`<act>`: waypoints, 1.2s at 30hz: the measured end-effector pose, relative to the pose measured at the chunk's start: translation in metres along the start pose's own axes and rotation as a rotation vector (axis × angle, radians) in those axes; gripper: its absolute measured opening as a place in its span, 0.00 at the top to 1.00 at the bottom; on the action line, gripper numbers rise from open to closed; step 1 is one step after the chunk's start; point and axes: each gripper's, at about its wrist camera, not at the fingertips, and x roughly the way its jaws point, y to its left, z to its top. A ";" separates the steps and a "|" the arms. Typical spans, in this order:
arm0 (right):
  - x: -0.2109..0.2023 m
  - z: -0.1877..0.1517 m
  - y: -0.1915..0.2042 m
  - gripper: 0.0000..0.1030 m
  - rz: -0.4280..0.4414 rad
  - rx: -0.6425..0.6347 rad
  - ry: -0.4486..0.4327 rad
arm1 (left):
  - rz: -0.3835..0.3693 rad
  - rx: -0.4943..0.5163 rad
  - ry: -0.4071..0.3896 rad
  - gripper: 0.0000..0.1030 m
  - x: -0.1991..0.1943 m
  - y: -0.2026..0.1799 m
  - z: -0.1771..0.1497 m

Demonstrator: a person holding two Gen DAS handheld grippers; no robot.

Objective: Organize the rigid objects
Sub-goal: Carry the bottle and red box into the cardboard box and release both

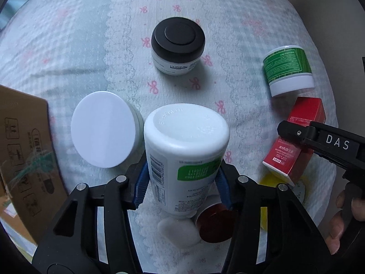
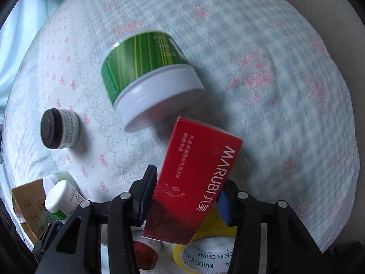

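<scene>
My left gripper (image 1: 181,188) is shut on a white bottle with a green label (image 1: 184,150), its blue pads pressing both sides of the body; the bottle stands bottom-up toward the camera. In the right wrist view my right gripper (image 2: 186,197) is shut on a red Marubi box (image 2: 196,182), which is tilted between the pads. The same red box (image 1: 298,137) and part of the right gripper's black body appear at the right of the left wrist view. The white bottle (image 2: 60,202) shows small at lower left in the right wrist view.
On the patterned bedspread (image 1: 127,22) lie a black-lidded jar (image 1: 178,45), a green jar on its side (image 2: 150,77), a white-lidded jar (image 1: 103,129), a brown-capped bottle (image 1: 215,223), a yellow tape roll (image 2: 205,258) and a red-capped jar (image 2: 146,254). A cardboard box (image 1: 25,159) stands at left.
</scene>
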 end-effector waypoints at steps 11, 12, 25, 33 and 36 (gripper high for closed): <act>-0.097 -0.034 -0.001 0.64 0.039 -0.104 -0.132 | -0.082 -0.069 -0.160 0.54 -0.122 0.006 -0.020; -0.107 -0.037 -0.004 0.64 0.050 -0.110 -0.143 | -0.083 -0.076 -0.176 0.54 -0.134 0.007 -0.021; -0.228 -0.117 0.067 0.64 0.136 -0.390 -0.329 | -0.034 -0.157 -0.401 0.54 -0.296 0.083 -0.082; -0.251 -0.168 0.143 0.64 0.232 -0.506 -0.340 | -0.006 -0.177 -0.466 0.54 -0.349 0.176 -0.117; -0.252 -0.191 0.181 0.64 0.261 -0.523 -0.337 | -0.015 -0.176 -0.457 0.54 -0.355 0.218 -0.126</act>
